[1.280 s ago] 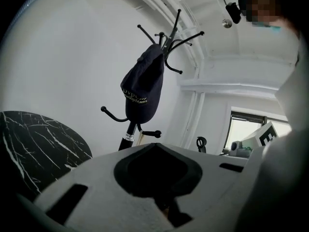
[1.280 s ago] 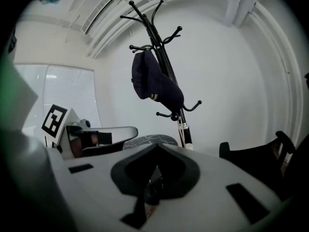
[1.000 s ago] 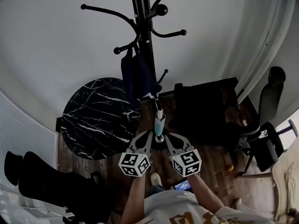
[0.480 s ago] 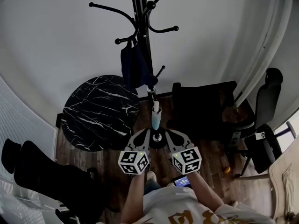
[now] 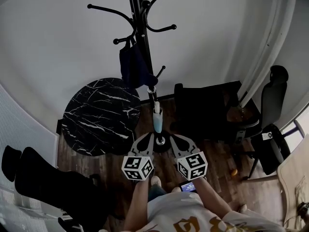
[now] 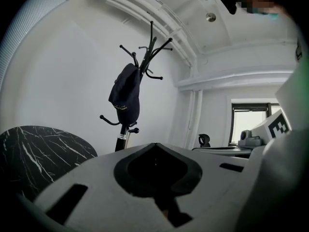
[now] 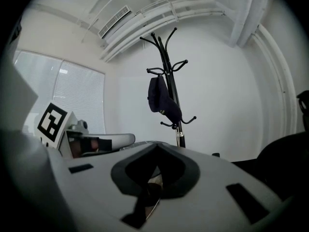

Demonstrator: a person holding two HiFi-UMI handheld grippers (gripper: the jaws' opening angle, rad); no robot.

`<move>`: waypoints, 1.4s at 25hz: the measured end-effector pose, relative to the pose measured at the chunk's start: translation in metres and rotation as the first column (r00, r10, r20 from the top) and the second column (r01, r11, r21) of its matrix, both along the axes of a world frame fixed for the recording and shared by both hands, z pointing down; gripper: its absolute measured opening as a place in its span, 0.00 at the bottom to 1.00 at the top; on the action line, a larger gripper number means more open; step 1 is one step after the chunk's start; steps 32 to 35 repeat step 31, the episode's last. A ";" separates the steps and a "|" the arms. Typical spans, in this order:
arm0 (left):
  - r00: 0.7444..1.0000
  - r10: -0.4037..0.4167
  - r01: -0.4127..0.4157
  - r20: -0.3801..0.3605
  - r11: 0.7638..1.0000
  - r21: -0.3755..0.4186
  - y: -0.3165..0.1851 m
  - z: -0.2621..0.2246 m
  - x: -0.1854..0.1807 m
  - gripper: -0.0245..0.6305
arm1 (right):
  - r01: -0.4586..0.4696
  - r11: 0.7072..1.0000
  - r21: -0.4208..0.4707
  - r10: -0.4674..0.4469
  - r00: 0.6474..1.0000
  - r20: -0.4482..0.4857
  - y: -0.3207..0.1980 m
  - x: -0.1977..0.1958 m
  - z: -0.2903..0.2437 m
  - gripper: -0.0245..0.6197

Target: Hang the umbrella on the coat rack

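A tall black metal coat rack (image 5: 143,42) with curved hooks stands against a pale wall, seen from above. A folded dark navy umbrella (image 5: 131,69) hangs from one of the middle hooks, on the rack's left side, with its cloth bunched close against the pole. Its shaft runs downward to a pale blue and white handle (image 5: 157,122), whose lower end hangs above the rack's base, over a dark wooden floor (image 5: 219,166).

The person holds both tools low, just in front of that handle end. The left claw (image 5: 146,143) is just to its left and the right claw (image 5: 177,143) just to its right. The handle end lies between the two tools, not inside either one.

In the left gripper view, the left claw (image 6: 154,146) has its jaws drawn together with nothing between them. The hanging umbrella (image 6: 125,98) is beyond the tips. In the right gripper view, the right claw (image 7: 157,146) is likewise drawn together, and the umbrella (image 7: 161,100) again hangs beyond it. Something pale glints in the notch between its jaws, and I cannot tell what it is.

A round black marble bench (image 5: 99,115) with white veins stands left of the rack, well apart from the umbrella.

The hanging itself looks done, since the umbrella appears to carry its own weight from the hook. What seems left is to draw both tools back without knocking the handle.
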State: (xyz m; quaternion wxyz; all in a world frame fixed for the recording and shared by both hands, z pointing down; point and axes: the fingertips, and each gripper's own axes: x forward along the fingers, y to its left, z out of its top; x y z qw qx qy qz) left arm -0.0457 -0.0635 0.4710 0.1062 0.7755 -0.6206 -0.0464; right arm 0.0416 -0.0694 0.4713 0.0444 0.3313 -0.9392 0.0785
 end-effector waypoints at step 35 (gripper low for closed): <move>1.000 -0.010 0.010 0.002 1.000 -0.006 -0.007 0.001 -0.005 0.07 | 0.002 0.999 -0.047 -0.001 0.999 0.036 -0.008 0.002 0.005 0.05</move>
